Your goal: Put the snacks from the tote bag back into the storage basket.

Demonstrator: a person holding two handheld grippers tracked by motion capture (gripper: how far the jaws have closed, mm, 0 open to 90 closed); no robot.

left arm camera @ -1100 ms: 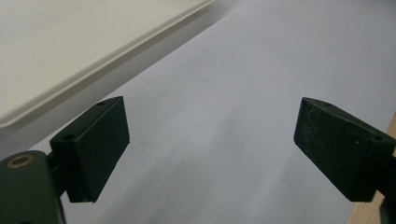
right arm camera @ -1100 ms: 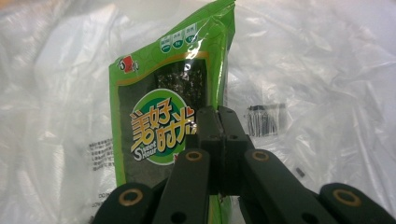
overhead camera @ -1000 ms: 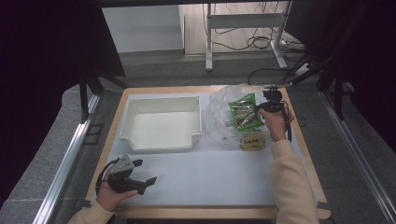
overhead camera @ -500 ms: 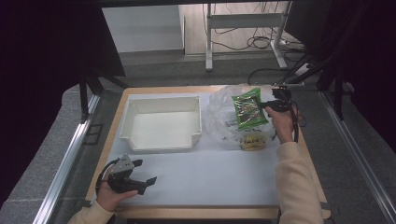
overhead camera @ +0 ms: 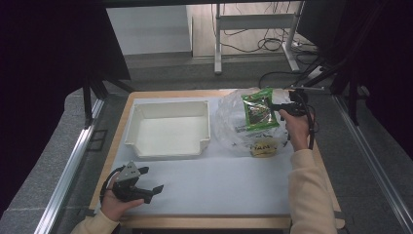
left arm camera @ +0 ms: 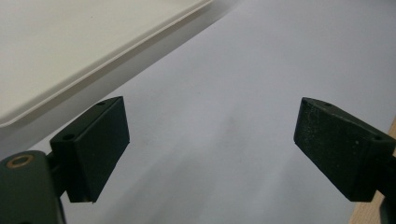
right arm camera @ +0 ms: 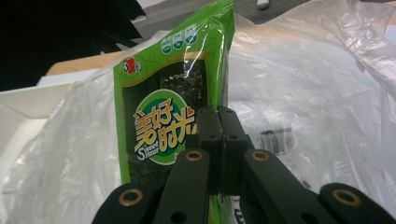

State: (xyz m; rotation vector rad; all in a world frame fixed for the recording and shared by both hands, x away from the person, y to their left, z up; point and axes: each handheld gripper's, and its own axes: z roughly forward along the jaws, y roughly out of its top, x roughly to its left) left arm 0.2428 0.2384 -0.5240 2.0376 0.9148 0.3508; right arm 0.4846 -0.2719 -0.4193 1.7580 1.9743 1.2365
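The green packet (overhead camera: 258,111) is clamped by its right edge in the right gripper (overhead camera: 278,106) and is held upright, long axis vertical, above the clear bag (overhead camera: 234,127) at the table's far right; the white tray (overhead camera: 168,146) lies to its left, just beside the bag, so any transfer would likely run leftward across the bag's rim. The right forearm is stretched forward with the gripper pointing left. The left gripper (overhead camera: 155,190) is rested near the front left corner of the table, jaws apart and empty, with the tray beyond it.
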